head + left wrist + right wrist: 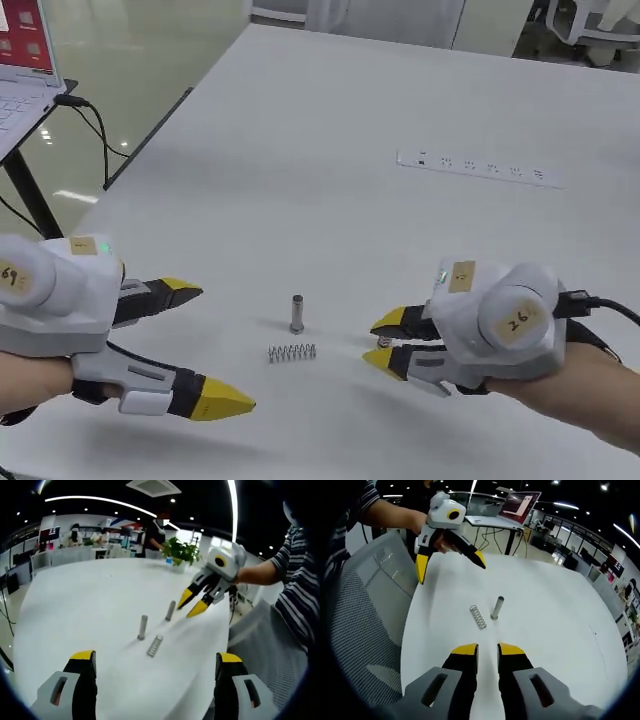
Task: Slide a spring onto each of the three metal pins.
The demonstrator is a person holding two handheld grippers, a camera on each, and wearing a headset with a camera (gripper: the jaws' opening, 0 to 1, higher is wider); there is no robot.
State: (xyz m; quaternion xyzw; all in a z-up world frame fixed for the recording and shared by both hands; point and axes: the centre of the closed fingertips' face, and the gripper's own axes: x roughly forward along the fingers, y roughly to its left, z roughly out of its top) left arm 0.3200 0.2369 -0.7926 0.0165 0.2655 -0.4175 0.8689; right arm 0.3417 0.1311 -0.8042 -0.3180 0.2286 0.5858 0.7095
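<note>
metal pin [297, 313] upright on table [350, 150]; spring [292, 352] lying beside.

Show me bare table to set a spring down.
Free: the wide stretch between the pin and the power strip, and the table beyond it. Crowded: the front, where pin and spring sit between the left gripper and right gripper.

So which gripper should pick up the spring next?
Probably the left gripper: its jaws stand wide open, with the spring lying just ahead of them. The right gripper has its jaws nearly together, beside a pin.
</note>
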